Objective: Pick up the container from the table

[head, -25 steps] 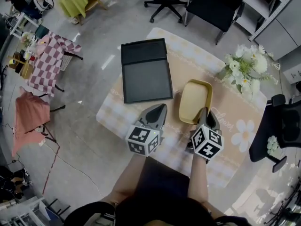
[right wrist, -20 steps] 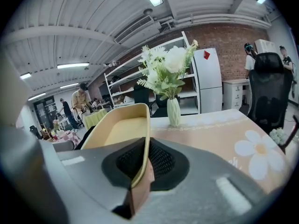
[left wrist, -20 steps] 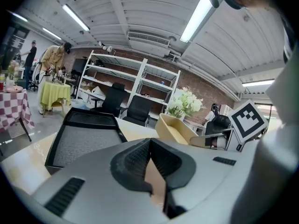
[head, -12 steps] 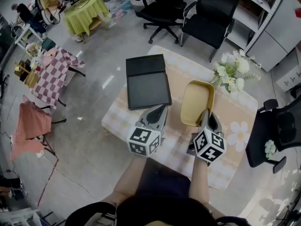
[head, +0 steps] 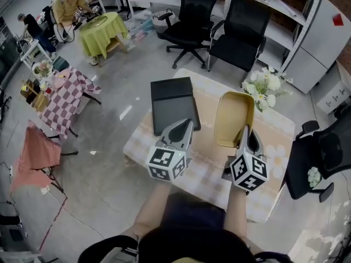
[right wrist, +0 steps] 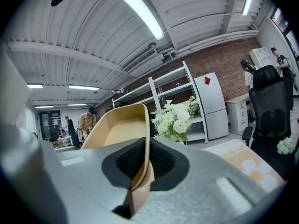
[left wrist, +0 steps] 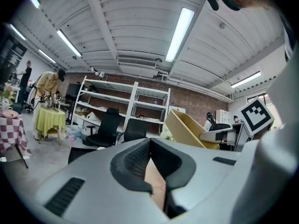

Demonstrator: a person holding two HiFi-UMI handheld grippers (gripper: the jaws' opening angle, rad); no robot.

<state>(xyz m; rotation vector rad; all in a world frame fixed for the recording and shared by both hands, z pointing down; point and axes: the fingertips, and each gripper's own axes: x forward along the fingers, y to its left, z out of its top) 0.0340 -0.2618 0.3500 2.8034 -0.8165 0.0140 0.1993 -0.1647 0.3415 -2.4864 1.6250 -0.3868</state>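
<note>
The yellow container (head: 235,116) hangs in the air over the table (head: 211,160), its open side turned toward me. My right gripper (head: 245,129) is shut on its near rim. In the right gripper view the thin yellow wall (right wrist: 119,127) runs between the right gripper's (right wrist: 145,148) pads. My left gripper (head: 186,124) hovers beside it on the left, shut with nothing in it. From the left gripper view the container (left wrist: 187,127) shows to the right, beyond the left gripper's (left wrist: 148,146) closed jaws.
A black tray (head: 174,104) lies on the table's far left part. White flowers (head: 263,86) stand at the far right corner. Two black office chairs (head: 192,15) (head: 241,32) stand behind the table, another chair (head: 323,152) at the right.
Both grippers have risen. The yellow container has come up off the table in the right gripper and now stands higher and more tilted.
</note>
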